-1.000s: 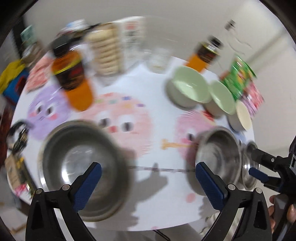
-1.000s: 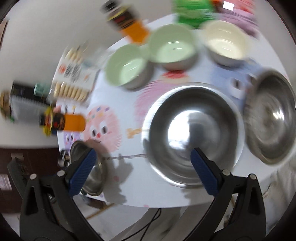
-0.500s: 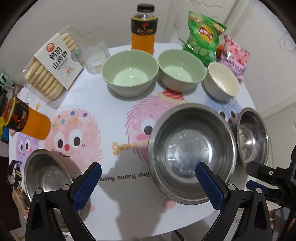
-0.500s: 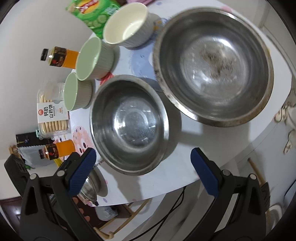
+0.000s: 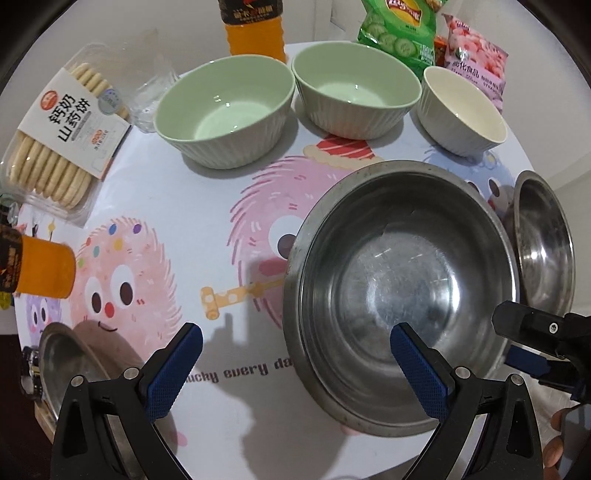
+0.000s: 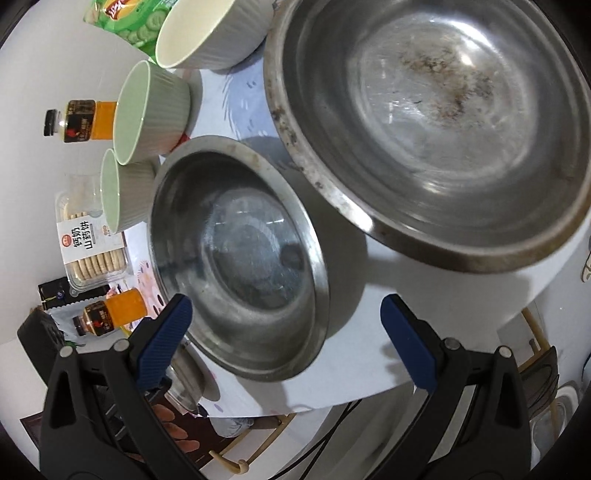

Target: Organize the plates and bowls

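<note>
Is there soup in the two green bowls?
No, both pale green ribbed ceramic bowls on the round table show bare, empty bottoms.

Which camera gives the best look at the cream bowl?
The left wrist view: the cream bowl shows whole, upright beside two green bowls. The right wrist view crops it at the top edge.
</note>
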Tool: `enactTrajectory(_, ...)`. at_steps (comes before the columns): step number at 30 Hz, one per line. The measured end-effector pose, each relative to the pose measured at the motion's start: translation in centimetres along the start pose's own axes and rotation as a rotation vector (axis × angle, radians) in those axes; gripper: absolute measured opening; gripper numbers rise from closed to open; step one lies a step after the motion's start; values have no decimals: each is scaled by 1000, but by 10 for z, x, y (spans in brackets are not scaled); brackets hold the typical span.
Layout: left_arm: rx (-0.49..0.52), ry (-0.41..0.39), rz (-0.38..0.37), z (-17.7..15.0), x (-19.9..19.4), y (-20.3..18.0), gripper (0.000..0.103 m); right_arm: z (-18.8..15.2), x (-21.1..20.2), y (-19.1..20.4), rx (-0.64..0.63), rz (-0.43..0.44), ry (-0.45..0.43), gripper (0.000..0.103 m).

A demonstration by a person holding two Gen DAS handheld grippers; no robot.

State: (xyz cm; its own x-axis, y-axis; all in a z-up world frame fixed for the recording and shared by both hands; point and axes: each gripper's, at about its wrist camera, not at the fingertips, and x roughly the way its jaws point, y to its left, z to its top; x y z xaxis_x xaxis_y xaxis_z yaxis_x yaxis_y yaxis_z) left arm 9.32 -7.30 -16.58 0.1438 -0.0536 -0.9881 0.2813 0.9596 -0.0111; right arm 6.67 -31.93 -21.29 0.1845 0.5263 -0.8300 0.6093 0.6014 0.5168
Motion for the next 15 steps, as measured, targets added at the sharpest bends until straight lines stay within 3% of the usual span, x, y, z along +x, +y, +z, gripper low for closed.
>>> enactTrajectory(7,-1,-3,32,4,7,6,103,8,6,5,-21,-1,4,102)
enactTrajectory(10,-10,5,12,8,13,6,102,10,6,5,-24,5,1,102)
enactTrajectory(12,-16,-1,9,7,13,7,95,10,6,6,-29,-1,2,101)
enactTrajectory(13,-18,-2,18,6,13,8,85,10,6,6,-35,-8,4,97)
enactTrajectory(14,-17,4,25,6,14,8,72,10,7,8,-42,-18,7,91)
enactTrajectory(15,-17,10,26,6,16,7,66,10,8,9,-52,-27,13,75)
